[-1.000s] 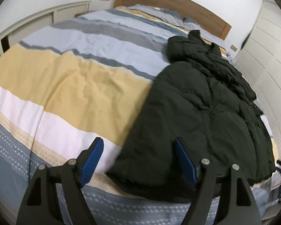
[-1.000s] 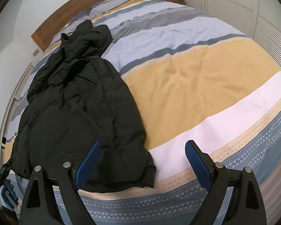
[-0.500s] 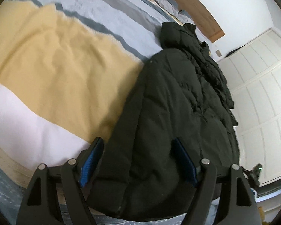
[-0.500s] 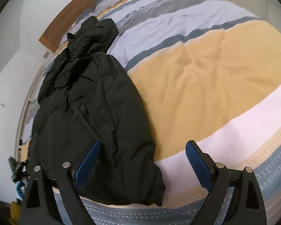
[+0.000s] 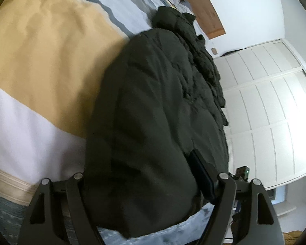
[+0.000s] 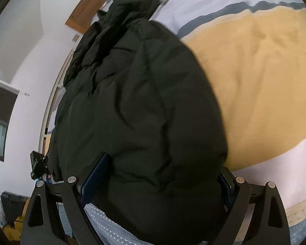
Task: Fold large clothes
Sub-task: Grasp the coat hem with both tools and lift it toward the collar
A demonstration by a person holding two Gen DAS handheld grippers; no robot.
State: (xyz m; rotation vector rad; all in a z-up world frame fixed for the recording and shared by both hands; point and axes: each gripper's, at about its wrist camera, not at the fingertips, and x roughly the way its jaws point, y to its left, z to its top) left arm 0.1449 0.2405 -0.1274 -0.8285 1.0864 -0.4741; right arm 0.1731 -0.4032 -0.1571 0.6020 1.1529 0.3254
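A dark green padded coat [image 5: 163,102] lies lengthwise on the striped bed cover [image 5: 40,61], hood towards the headboard and hem at the near bed edge. My left gripper [image 5: 142,163] is open and straddles the hem's bulk. Its right blue pad [image 5: 202,173] lies against the fabric, and the coat hides its left pad. In the right wrist view the same coat [image 6: 132,91] fills the middle of the picture. My right gripper [image 6: 163,163] is open wide over the hem's other corner, its left pad [image 6: 95,179] beside the cloth and its right pad mostly hidden.
Yellow, white and grey stripes of the cover [image 6: 255,81] stretch beside the coat. A wooden headboard [image 5: 204,10] stands at the far end and white wardrobe doors [image 5: 265,102] run along one side. A small black device [image 6: 36,163] shows at the bed's edge.
Both grippers have dropped, tilted down and closed in on the coat's hem, which now sits between their jaws. The jaw widths look the same as before.
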